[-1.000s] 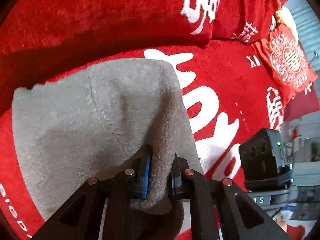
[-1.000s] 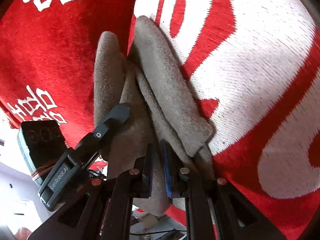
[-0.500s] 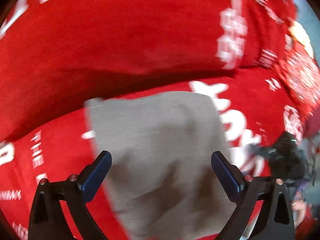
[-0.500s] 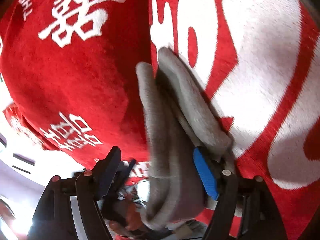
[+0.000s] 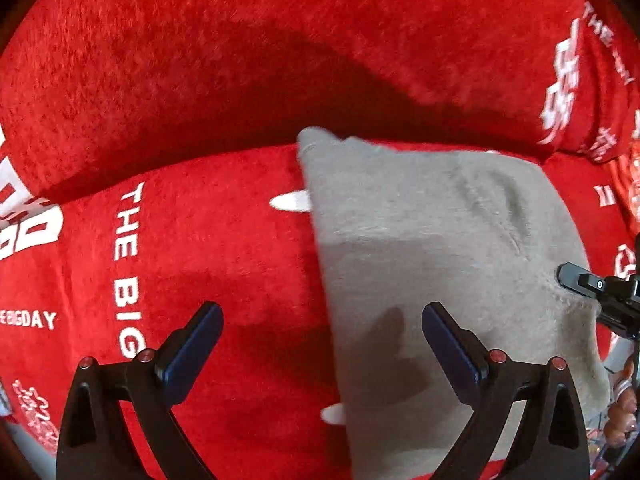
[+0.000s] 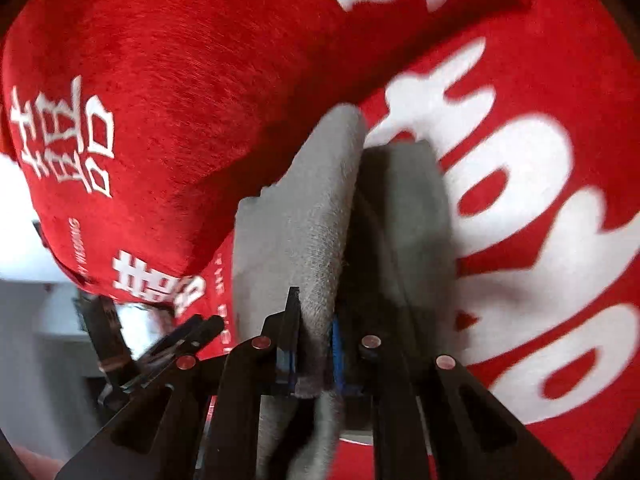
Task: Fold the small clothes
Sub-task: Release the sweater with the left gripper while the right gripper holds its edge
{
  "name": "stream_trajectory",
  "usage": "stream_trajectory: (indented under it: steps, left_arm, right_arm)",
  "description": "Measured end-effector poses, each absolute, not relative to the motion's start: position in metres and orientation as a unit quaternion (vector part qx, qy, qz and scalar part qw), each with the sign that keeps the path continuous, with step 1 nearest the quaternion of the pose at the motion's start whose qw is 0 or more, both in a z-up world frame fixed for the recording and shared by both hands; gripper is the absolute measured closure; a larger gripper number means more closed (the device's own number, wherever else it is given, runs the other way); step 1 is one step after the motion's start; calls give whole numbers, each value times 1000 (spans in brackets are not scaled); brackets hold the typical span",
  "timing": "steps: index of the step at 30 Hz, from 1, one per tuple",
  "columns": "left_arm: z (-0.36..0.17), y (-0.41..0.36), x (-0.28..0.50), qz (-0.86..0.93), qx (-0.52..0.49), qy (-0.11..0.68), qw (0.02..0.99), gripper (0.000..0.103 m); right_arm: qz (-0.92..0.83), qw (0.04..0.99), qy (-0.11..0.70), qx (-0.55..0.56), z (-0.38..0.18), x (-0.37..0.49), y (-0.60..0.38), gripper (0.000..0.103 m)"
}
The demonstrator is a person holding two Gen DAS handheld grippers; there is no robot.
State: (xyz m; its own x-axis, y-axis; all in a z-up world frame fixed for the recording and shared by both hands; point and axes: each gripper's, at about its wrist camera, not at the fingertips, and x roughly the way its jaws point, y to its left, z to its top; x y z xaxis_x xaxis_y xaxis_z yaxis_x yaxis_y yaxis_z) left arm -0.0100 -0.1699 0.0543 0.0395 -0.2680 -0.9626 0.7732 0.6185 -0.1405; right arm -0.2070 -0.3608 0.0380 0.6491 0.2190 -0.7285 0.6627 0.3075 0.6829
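A small grey fleece garment (image 5: 432, 264) lies folded on a red sofa cover with white lettering (image 5: 200, 240). My left gripper (image 5: 322, 340) is open and empty, hovering over the garment's left edge. The right gripper's tip (image 5: 596, 292) shows at the garment's right edge. In the right wrist view my right gripper (image 6: 312, 344) is shut on an upstanding fold of the grey garment (image 6: 316, 216), with a second layer (image 6: 404, 216) hanging beside it on the right.
The red sofa backrest (image 5: 280, 40) rises right behind the garment. The seat cover (image 6: 540, 208) carries large white letters. Past the sofa's left end in the right wrist view are a pale floor and dark objects (image 6: 104, 332).
My left gripper has let go of the garment, opened wide and shifted left. My right gripper opened half a second ago and has shut again on a fold of the garment.
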Motion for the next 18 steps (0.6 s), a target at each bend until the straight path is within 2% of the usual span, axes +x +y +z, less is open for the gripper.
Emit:
stream_trajectory:
  steps: [4, 6, 10, 12, 15, 16, 18]
  left_arm:
    - [30, -178, -24, -366, 246, 593, 674, 3]
    - [19, -175, -31, -364, 257, 590, 673, 3]
    - [20, -163, -33, -364, 252, 593, 673, 3]
    - [24, -158, -32, -363, 251, 594, 672, 3]
    - [35, -151, -37, -368, 257, 588, 673, 3]
    - [37, -147, -40, -372, 259, 587, 670, 3]
    - [36, -143, -49, -378, 268, 592, 660, 3]
  right_arm:
    - [-206, 666, 437, 569, 0, -219, -364, 89]
    - [-211, 664, 429, 575, -6, -225, -365, 89]
    - [-230, 663, 445, 557, 5, -228, -364, 88]
    - [-239, 656, 456, 552, 11, -230, -365, 80]
    - [-223, 667, 443, 556, 30, -237, -361, 80]
    - [-214, 673, 437, 557, 35, -239, -357, 77]
    - [-196, 686, 434, 551, 46, -239, -345, 51]
